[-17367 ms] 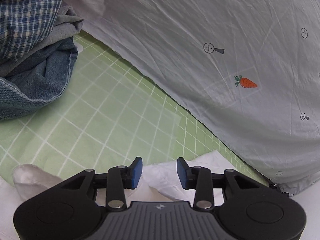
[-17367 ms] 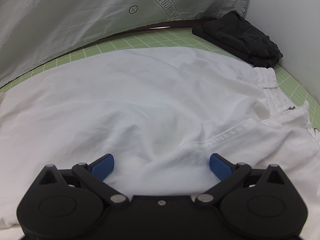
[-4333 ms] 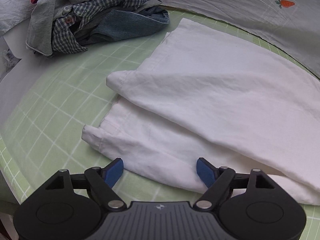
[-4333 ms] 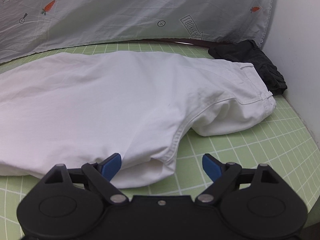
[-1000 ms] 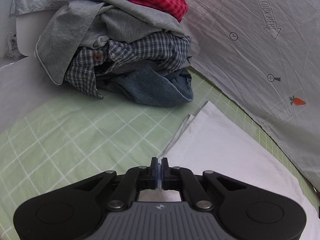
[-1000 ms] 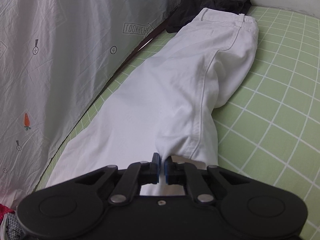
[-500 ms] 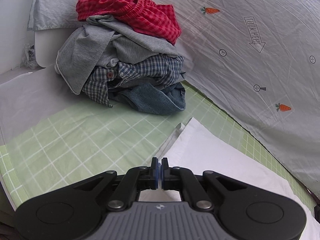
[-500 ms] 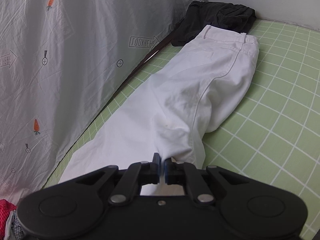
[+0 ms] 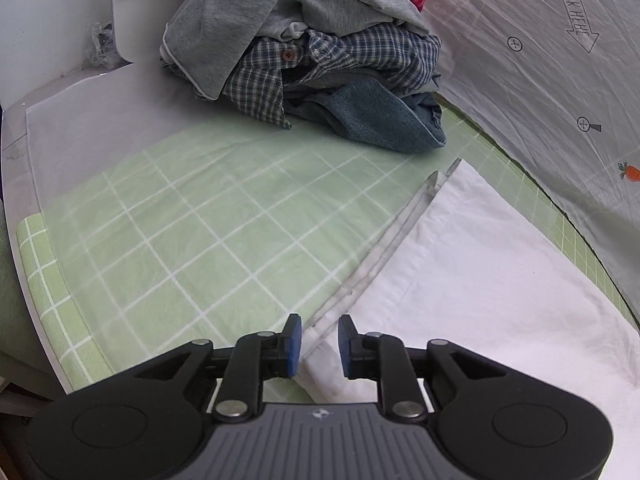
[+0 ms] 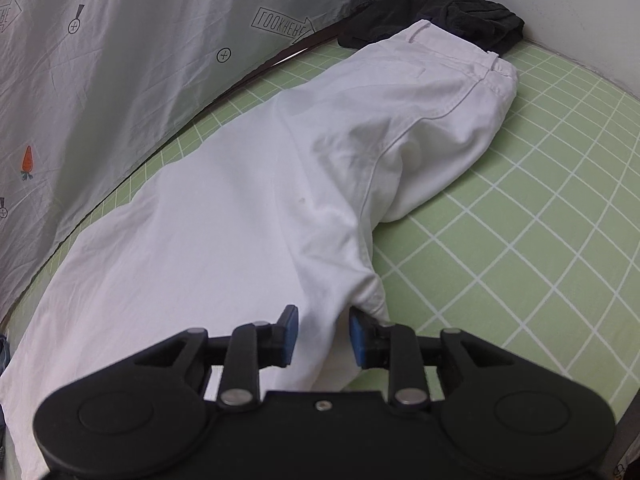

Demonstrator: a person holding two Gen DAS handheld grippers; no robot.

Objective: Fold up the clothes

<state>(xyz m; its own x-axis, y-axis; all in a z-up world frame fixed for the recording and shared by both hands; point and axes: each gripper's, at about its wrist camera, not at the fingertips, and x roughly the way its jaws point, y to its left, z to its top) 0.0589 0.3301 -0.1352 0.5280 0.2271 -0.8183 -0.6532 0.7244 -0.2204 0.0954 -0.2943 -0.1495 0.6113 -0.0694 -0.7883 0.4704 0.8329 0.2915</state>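
Both grippers, left (image 9: 319,345) and right (image 10: 323,337), gape over white trousers (image 10: 248,208) beside laundry pile (image 9: 320,60)

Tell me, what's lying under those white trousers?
The white trousers lie on a green checked mat. Their waistband overlaps a dark garment. Anything beneath the fabric's middle is covered.

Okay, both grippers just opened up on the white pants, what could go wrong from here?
1. The white pants bulge at the seat near the waistband; folding now may trap wrinkles.
2. The stacked leg hems sit slightly offset, so the next fold may come out uneven.
3. The left gripper has the unfolded clothes pile just ahead; a wide sweep might snag it.
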